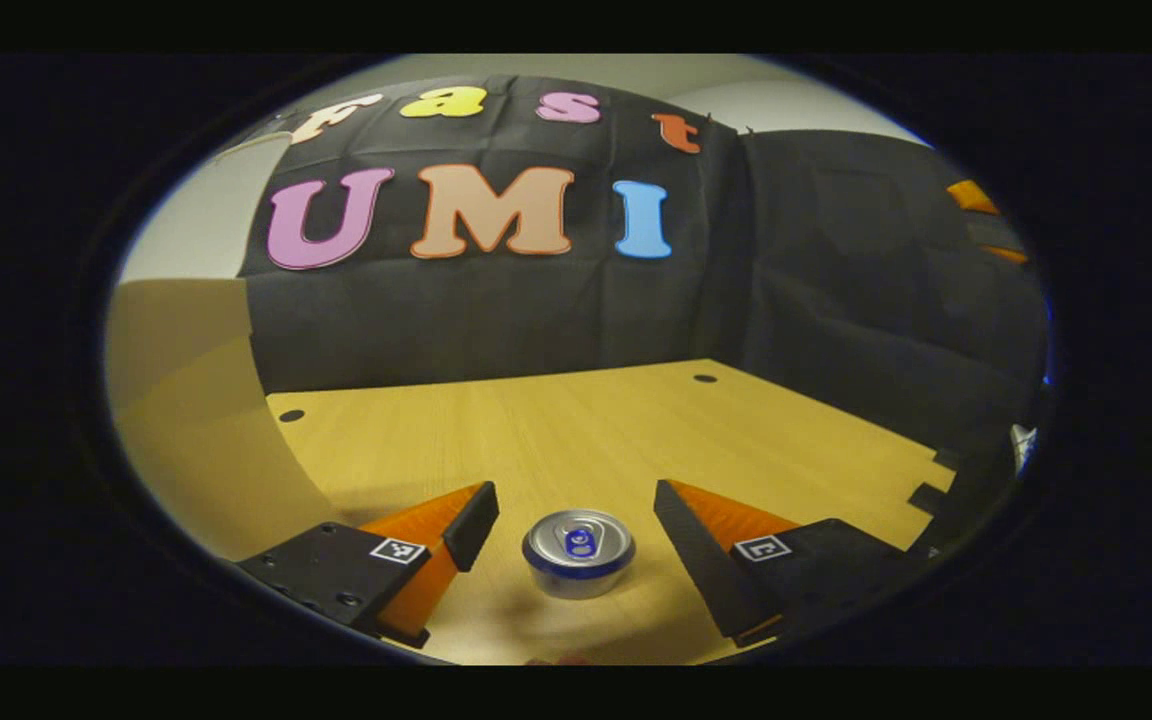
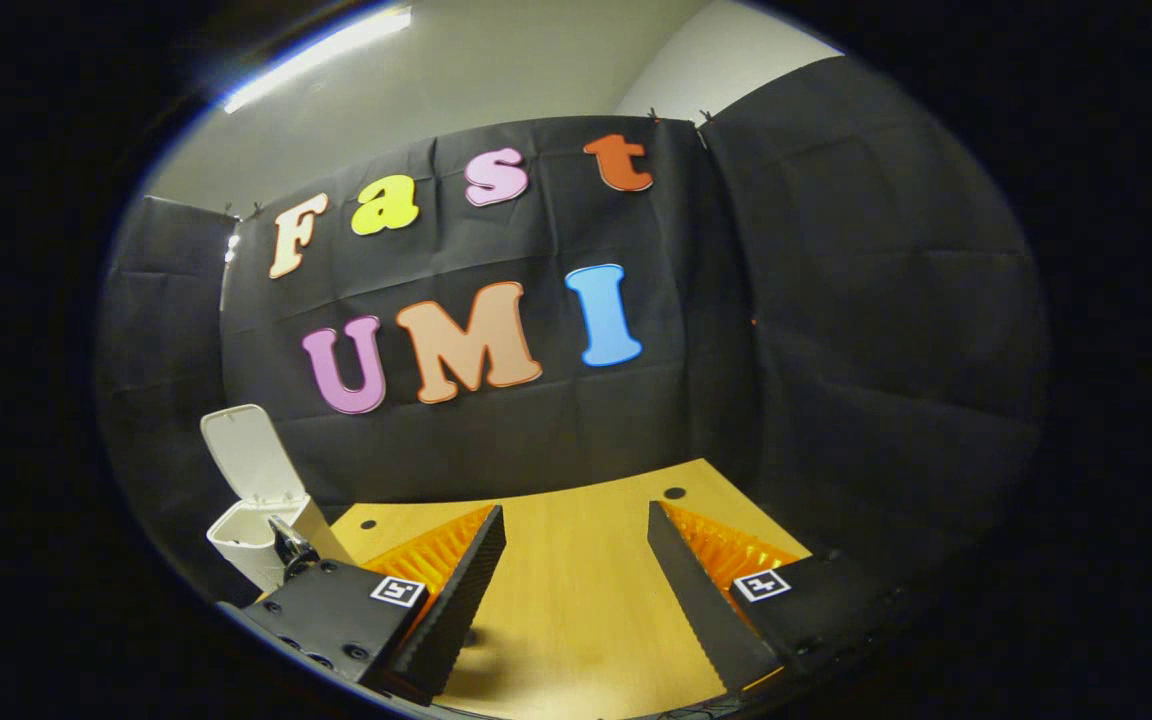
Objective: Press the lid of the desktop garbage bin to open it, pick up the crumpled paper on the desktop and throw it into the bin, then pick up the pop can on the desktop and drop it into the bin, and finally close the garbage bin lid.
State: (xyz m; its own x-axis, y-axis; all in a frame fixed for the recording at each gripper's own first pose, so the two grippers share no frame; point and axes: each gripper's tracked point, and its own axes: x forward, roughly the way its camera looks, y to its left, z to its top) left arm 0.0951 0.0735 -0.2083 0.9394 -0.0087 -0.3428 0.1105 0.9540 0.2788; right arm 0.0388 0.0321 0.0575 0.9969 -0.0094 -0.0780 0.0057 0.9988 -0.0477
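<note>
Fingers of the left gripper (image 1: 576, 505) spread wide around the can (image 1: 577, 552); bin (image 2: 254, 530) lid up, right gripper (image 2: 576, 530) wide, empty.

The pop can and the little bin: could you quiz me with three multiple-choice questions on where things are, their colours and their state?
1. Where does the pop can stand?
A. Between the left gripper's open fingers
B. Inside the bin
C. On the floor

2. What colour is the bin?
A. Red
B. White
C. Green

3. How is the bin's lid?
A. Shut flat
B. Taken off
C. Raised open

Answers: 1 A, the left gripper view shows the can upright on the table, untouched by either finger. 2 B, its body and lid are white. 3 C, the lid stands up behind the opening.
</note>
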